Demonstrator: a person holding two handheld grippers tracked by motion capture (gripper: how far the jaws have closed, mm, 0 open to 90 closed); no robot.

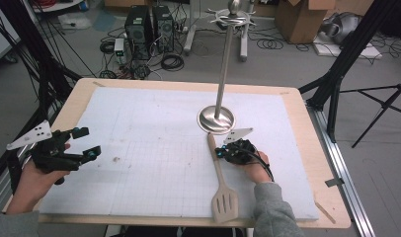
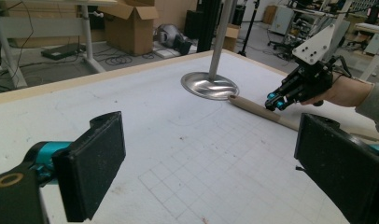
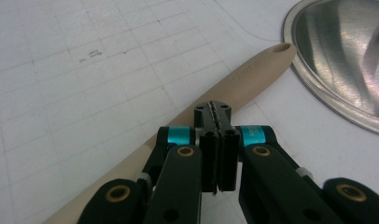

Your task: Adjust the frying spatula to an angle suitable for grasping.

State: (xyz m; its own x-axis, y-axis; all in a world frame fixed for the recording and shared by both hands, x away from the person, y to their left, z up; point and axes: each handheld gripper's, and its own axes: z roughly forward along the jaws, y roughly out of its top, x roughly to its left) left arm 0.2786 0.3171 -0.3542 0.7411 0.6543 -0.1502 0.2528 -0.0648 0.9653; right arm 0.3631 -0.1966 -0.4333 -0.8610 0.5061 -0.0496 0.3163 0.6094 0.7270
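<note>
A beige slotted spatula (image 1: 219,174) lies on the white gridded mat (image 1: 154,148), its handle end near the round base of a metal stand (image 1: 216,120). My right gripper (image 1: 219,152) is shut with nothing between its jaws, and its tips sit just over the spatula handle (image 3: 253,79), beside the stand base (image 3: 346,56). At the mat's left edge my left gripper (image 1: 87,142) is held open and empty, well away from the spatula. In the left gripper view the wide-apart pads (image 2: 92,168) frame the right gripper (image 2: 276,101), the handle (image 2: 253,107) and the stand base (image 2: 209,85).
The stand's thin pole rises to a hooked top (image 1: 231,17) beyond the table's far side. The mat covers most of the wooden table (image 1: 317,148). On the floor behind are computer towers (image 1: 149,24), cables, cardboard boxes and black tripod legs (image 1: 346,54).
</note>
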